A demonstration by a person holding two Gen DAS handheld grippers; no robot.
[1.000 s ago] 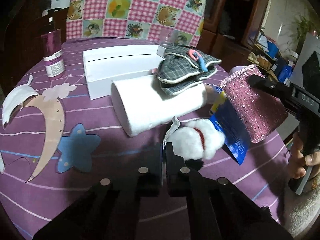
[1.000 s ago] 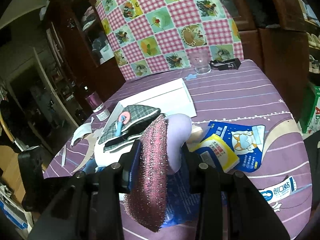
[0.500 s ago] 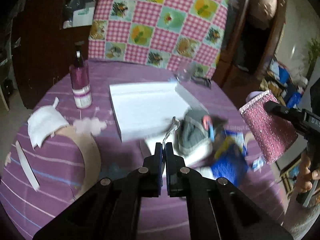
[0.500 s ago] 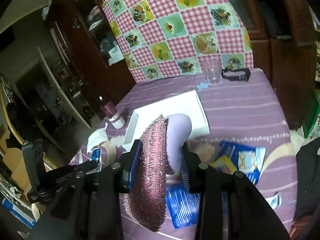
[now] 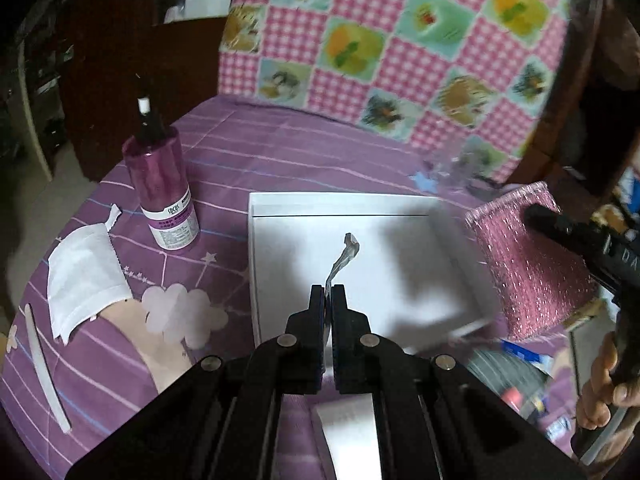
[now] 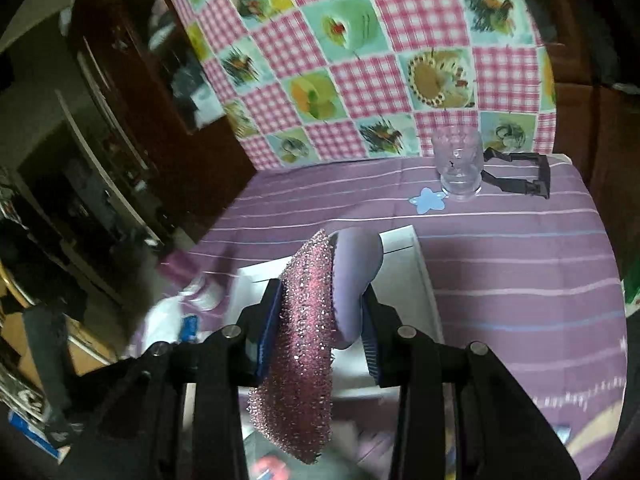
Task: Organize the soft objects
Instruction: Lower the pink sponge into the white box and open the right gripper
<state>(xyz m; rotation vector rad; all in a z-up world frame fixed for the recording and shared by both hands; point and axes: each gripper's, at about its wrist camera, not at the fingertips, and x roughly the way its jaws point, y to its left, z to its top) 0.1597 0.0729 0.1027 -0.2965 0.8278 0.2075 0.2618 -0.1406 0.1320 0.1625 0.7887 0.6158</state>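
Observation:
My left gripper [image 5: 328,292] is shut on a thin silvery tag [image 5: 347,254] that sticks up from between its tips, above the open white box [image 5: 360,264]. Whatever hangs from the tag is hidden under the gripper. My right gripper [image 6: 322,296] is shut on a glittery pink sponge [image 6: 312,340] with a lilac pad [image 6: 356,272] behind it, held over the box's [image 6: 424,280] near corner. In the left wrist view the sponge [image 5: 528,260] hangs at the right beside the box, with a hand [image 5: 600,384] on the gripper's handle.
A purple bottle [image 5: 164,196] and a white face mask [image 5: 84,276] lie left of the box. A clear glass [image 6: 458,168] and a black strap [image 6: 520,176] sit at the far edge, before a checked cushion [image 5: 400,40]. Blue packets [image 5: 520,356] blur at the right.
Both grippers have risen and swung towards the white box. The plush toy, paper roll and checked pouch have slid out of the left view; the tag stays pinched and the sponge stays held.

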